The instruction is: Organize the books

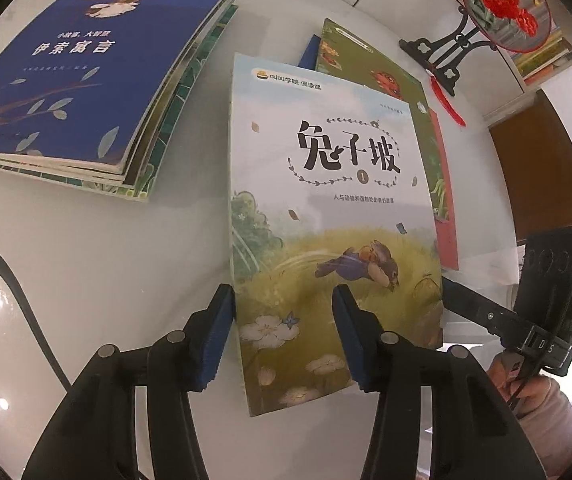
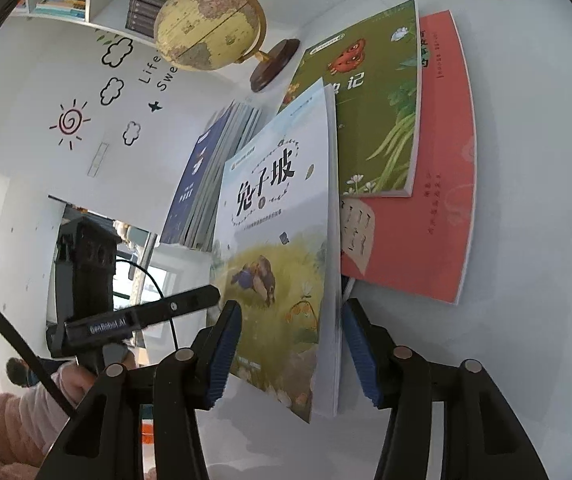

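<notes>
Rabbit book [image 2: 282,264] upright btwn right gripper [image 2: 291,354] jaws, globe [image 2: 206,24] behind

Glossy white table [image 1: 86,260] mirrors lamp glare; the rabbit book [image 1: 333,208] has a smooth, slightly shiny paper cover; gripper pads [image 1: 222,336] look ribbed blue rubber on matt black plastic; globe base [image 2: 274,66] polished wood

White wall [image 2: 26,168] with decals, white bookshelf [image 2: 90,4]
</notes>
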### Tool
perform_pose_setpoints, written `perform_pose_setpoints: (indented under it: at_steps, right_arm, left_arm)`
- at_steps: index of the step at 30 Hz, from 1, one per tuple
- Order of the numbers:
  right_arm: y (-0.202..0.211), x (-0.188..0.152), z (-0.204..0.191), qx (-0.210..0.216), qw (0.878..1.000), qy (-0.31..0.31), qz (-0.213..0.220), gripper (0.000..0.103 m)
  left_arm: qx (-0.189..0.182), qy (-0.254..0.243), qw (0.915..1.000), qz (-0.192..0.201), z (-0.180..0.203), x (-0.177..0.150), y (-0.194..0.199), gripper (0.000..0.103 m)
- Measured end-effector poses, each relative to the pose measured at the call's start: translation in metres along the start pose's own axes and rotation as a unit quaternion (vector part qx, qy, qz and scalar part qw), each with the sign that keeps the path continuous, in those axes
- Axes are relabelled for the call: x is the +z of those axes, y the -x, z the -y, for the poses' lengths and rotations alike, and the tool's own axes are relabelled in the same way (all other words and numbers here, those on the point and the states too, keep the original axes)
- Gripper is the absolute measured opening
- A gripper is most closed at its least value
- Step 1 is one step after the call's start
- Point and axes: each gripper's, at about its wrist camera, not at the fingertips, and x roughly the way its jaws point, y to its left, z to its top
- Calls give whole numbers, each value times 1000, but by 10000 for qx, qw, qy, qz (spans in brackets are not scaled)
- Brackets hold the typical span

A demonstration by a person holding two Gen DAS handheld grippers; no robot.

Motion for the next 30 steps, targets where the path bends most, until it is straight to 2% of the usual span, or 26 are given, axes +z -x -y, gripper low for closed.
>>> perform_pose_setpoints:
  at_steps: [2,3,6,8,10,12,15,19,20,23,26,28,30]
  right_arm:
    - [-1,1,-3,-116,9998,136,-73,44]
    - [0,0,-5,-42,9997,237,-87,40]
    - [7,-3,0,726,9973,-76,-2,30]
    - [5,-4,2,914,9955,-247,13,29]
    - [0,-4,2,879,9957,-292,-9,29]
    - [-5,-4,0,718,9970,-283,-28,29]
    - [-7,-2,-3,722,9970,-294,9,29]
    - [-6,3,-17,1240,9920,-206,-79,29]
    - [-6,3,-23,1193,9928,-59,-89,29]
    - [-25,3,-38,326,9980,341,-415,29]
    - [-47,-2,-45,17,9969,431,-658,29]
    - [-51,-5,-54,-380,9958,650,-523,28]
    - [-51,-7,-61,-1042,9897,921,-347,25]
  left_arm:
    - [94,-13,9999,45,-2,1,2,46]
    - [85,20,9999,68,-5,1,3,46]
    - [77,45,9999,70,-10,1,6,46]
    - [200,-84,9997,55,-8,1,7,46]
    - [311,-199,9993,32,-6,2,6,46]
    - [287,-161,9995,8,-8,4,6,46]
    - [226,-102,9997,7,-13,6,7,46]
    - [243,-201,9995,-14,-15,8,8,46]
    - [225,-200,9995,-24,-15,8,8,46]
    - [142,-178,9997,-53,-13,9,7,46]
    - [67,-160,9998,-98,-11,8,6,46]
    - [-140,-50,9997,-189,-12,7,5,46]
    - [-380,68,9990,-241,-11,3,4,46]
